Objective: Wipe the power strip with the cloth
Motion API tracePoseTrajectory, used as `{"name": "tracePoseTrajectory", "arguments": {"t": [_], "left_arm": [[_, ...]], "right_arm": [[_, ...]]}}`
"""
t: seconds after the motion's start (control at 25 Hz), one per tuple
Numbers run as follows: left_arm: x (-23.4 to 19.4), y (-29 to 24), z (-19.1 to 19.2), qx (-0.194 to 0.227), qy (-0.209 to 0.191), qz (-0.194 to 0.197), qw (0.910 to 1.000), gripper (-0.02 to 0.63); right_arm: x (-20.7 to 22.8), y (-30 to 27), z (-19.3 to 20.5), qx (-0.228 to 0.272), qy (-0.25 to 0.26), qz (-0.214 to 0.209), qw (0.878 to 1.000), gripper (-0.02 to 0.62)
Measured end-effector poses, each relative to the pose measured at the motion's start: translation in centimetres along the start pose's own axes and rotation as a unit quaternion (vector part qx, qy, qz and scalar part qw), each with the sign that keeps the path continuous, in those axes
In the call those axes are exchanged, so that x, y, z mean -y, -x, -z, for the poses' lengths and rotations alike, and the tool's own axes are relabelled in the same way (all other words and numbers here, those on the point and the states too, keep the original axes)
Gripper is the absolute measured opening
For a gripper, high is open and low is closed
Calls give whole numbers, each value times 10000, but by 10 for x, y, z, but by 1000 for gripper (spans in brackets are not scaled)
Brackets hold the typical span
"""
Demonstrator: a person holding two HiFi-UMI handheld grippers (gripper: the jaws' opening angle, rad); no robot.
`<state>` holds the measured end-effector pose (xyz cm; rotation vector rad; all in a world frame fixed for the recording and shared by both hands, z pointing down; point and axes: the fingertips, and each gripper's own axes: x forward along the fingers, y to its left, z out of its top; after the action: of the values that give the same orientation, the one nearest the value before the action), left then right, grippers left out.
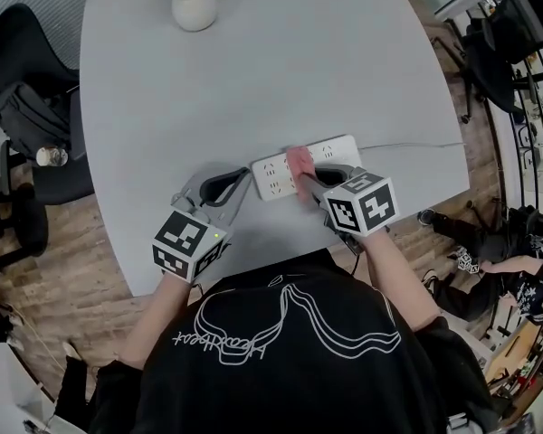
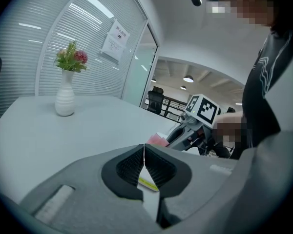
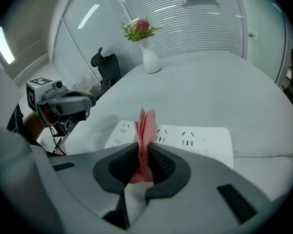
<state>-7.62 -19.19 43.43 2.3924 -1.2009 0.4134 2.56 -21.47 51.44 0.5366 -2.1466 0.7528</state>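
A white power strip (image 1: 330,152) lies near the front edge of the grey table (image 1: 281,70). My right gripper (image 1: 306,182) is shut on a folded pink cloth (image 1: 300,161), which rests on the strip's middle. In the right gripper view the cloth (image 3: 145,126) stands up between the jaws, over the power strip (image 3: 195,138). My left gripper (image 1: 246,179) is shut with nothing in it, its tip by the strip's left end; whether they touch is unclear. Its jaws meet in the left gripper view (image 2: 144,151), where the cloth (image 2: 156,140) shows just beyond.
The strip's cable (image 1: 412,144) runs right, off the table. A white vase of flowers (image 1: 194,5) stands at the far side. Black office chairs (image 1: 27,107) are to the left, more furniture and a railing (image 1: 516,80) to the right.
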Motion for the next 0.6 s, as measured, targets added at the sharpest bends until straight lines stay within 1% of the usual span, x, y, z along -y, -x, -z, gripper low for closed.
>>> {"name": "tracePoseTrajectory", "arguments": {"t": [0.08,0.2,0.4,0.6], "left_arm": [[5,-5,-3,80,-1,93,9999,14],[10,-10,-9,240,117,280,9993,14],[8,-21,-17,204,11,296,9994,14],[11,-33,-20,248,157,353,9989,14]], "right_arm": [[7,5,4,22,-131,-1,9999,61],[14,10,7,28,-232,72,9997,61],[35,21,7,86,-368,226,9990,61],[57,33,11,114,-527,349,9979,61]]}}
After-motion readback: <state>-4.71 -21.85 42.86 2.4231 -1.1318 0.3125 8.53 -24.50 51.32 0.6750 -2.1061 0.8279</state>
